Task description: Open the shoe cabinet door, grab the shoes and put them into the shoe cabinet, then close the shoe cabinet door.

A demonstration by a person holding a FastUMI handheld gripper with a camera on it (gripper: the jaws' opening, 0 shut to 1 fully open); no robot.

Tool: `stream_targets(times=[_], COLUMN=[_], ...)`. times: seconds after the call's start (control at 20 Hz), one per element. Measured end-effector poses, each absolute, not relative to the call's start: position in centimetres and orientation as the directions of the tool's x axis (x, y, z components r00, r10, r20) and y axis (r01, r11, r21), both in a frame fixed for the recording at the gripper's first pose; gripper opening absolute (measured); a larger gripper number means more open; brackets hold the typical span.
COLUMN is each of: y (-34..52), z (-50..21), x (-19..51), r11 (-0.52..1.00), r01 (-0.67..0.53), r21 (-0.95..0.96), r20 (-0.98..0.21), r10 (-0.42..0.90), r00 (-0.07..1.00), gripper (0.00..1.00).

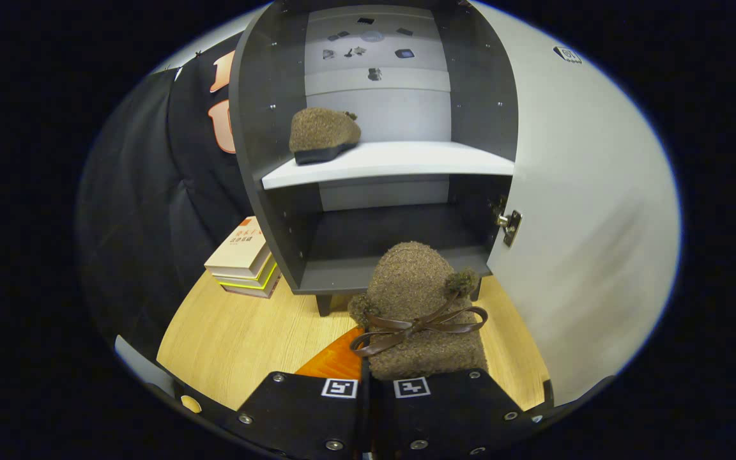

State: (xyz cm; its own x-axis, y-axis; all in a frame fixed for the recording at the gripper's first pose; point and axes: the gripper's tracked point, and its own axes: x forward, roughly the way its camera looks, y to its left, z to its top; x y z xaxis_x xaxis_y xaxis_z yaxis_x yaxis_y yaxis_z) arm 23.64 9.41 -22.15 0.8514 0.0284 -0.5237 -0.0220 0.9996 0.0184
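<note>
Gripping a fuzzy brown shoe [422,306] with a bow, gripper [368,383] fingers clamped on its heel, toe aimed 12 o'clock at the open cabinet [266,128], other shoe [322,134] already on the white shelf [406,165], door [585,211] at 3 o'clock, books [245,259] at 10.

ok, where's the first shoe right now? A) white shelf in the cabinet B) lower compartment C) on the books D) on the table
A: one shoe sits on the white shelf inside the open cabinet, while the gripper holds the other shoe before the lower compartment.
</note>
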Motion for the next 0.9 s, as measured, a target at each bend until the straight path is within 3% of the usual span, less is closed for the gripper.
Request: stream_targets(times=[0.35,0.7,0.9], y=[8.2,4.7,5.3], z=[-12.9,-4.7,-3.8], x=[30.1,45.0,49.1], r11=[0.999,0.998,0.997], r01=[-0.036,-0.046,-0.066], r21=[-0.03,-0.03,-0.042], r20=[-0.43,-0.373,-0.367], r10=[0.02,0.032,0.046], r00=[0.902,0.927,0.929], gripper=[0.07,0.06,0.06])
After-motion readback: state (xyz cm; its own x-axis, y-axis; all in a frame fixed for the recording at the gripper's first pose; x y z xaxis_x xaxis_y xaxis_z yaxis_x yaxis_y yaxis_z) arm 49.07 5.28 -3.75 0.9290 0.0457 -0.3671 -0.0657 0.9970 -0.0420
